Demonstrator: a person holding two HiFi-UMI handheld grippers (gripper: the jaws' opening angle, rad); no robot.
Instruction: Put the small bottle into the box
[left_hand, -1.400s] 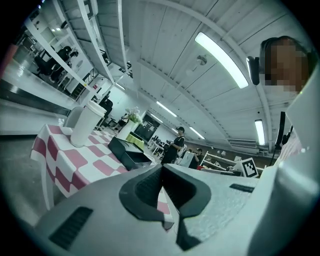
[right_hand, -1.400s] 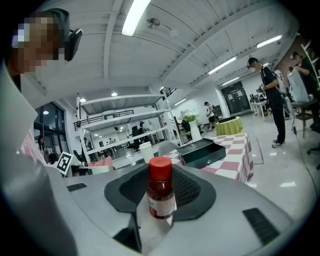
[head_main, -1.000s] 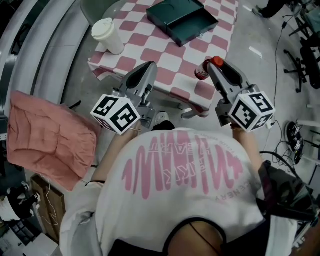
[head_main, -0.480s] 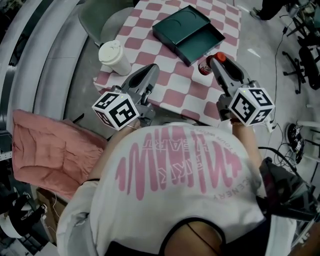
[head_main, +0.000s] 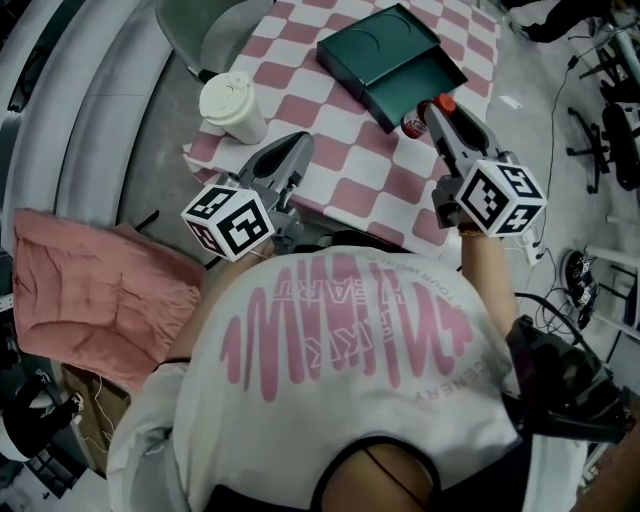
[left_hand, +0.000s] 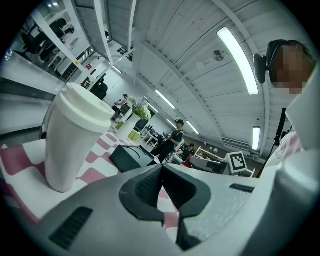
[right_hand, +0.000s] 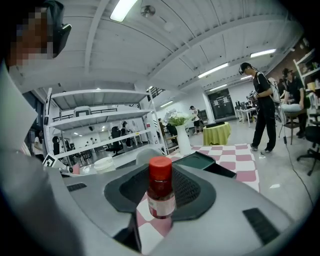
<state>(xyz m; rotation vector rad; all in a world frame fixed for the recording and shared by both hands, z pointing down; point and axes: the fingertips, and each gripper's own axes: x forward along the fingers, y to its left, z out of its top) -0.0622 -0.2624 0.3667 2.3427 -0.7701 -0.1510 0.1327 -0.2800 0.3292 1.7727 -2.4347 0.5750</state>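
Small bottle (right_hand: 161, 192): clear body, red screw cap, red-and-white label, standing upright as seen in the right gripper view. It sits between the ribbed pads of the right gripper (right_hand: 165, 200), whose jaws are clamped on its lower body. In the head view it is held over the far right part of the table, just beside the near corner of the box (head_main: 380, 45). The box is dark green, shallow, open on top, and set at an angle on the cloth. Left gripper (left_hand: 161, 172): jaws brought together with nothing between them, held level over the table's near edge. Surface: a table under a pink-and-white checked cloth (head_main: 340, 130), with a white lidded paper cup (head_main: 232, 105) near its left edge, well apart from the box. Pink fabric (head_main: 90, 290) lies on the grey floor to the left. Room: a large hall with a white ribbed ceiling, strip lights, open shelving, office chairs and several people standing in the distance.
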